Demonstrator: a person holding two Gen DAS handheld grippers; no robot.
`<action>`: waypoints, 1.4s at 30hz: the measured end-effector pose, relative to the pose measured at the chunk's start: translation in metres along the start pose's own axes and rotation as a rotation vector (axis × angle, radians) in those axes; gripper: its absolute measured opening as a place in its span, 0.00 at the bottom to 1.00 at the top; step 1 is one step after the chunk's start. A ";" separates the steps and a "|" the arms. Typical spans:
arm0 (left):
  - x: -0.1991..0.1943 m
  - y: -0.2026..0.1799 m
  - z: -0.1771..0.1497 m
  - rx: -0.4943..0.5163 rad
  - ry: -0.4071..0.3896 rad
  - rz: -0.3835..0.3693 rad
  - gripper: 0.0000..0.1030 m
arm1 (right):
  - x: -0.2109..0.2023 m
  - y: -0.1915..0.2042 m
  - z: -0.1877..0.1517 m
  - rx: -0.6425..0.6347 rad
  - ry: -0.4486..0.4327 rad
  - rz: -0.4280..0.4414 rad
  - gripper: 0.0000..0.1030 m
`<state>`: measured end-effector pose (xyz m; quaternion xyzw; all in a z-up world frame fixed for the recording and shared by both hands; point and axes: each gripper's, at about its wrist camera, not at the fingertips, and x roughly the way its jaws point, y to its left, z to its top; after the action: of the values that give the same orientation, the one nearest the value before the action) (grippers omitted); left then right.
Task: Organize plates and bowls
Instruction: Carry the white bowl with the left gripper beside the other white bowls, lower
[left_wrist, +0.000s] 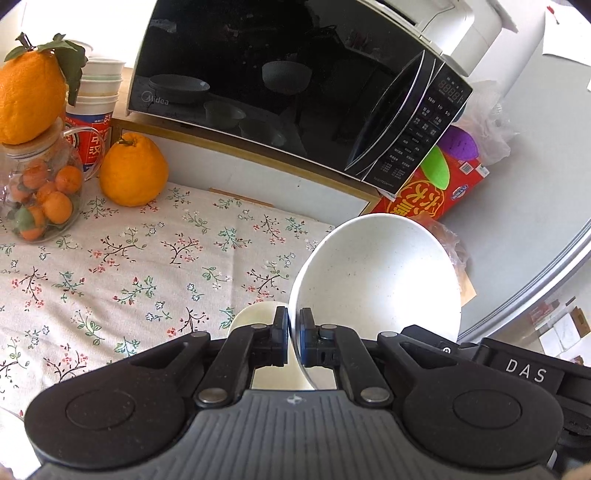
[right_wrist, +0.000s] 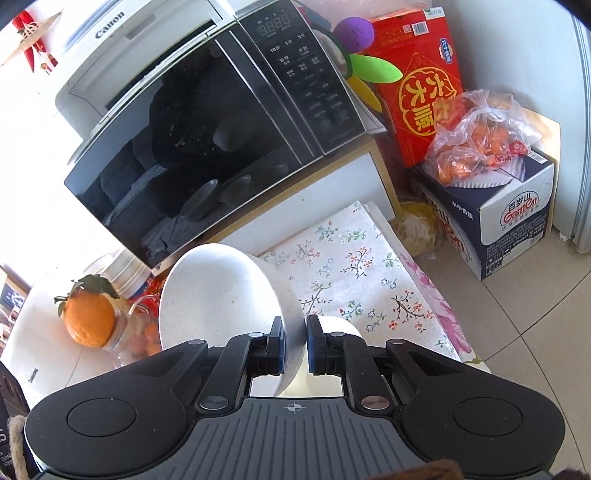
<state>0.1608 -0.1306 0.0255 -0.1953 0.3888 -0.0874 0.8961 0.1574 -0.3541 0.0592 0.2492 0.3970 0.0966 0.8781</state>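
Fingers of the left gripper (left_wrist: 294, 328) pinch the rim of a white bowl (left_wrist: 376, 280), tilted up just right of them over the floral cloth (left_wrist: 110, 266). Right gripper (right_wrist: 294, 338) clamps a second white bowl's (right_wrist: 218, 295) rim, its body left of the fingers.

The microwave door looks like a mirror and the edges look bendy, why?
Left wrist view: the microwave door is dark and glossy, so it reflects bowls like a mirror; the fisheye lens curves the wall edge at right. Right wrist view: same shiny reflections, the floor tiles bend, and daylight washes out the left side.
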 end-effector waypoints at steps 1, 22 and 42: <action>-0.003 0.001 -0.001 -0.002 0.000 -0.001 0.05 | -0.003 0.002 -0.002 -0.009 -0.001 0.002 0.12; -0.050 0.011 -0.061 0.018 0.064 -0.002 0.05 | -0.048 -0.019 -0.077 -0.023 0.141 0.043 0.13; -0.066 0.032 -0.110 0.009 0.131 0.027 0.06 | -0.051 -0.027 -0.115 -0.099 0.301 0.073 0.13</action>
<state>0.0353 -0.1118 -0.0124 -0.1798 0.4489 -0.0898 0.8707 0.0373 -0.3540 0.0140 0.2027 0.5097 0.1841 0.8156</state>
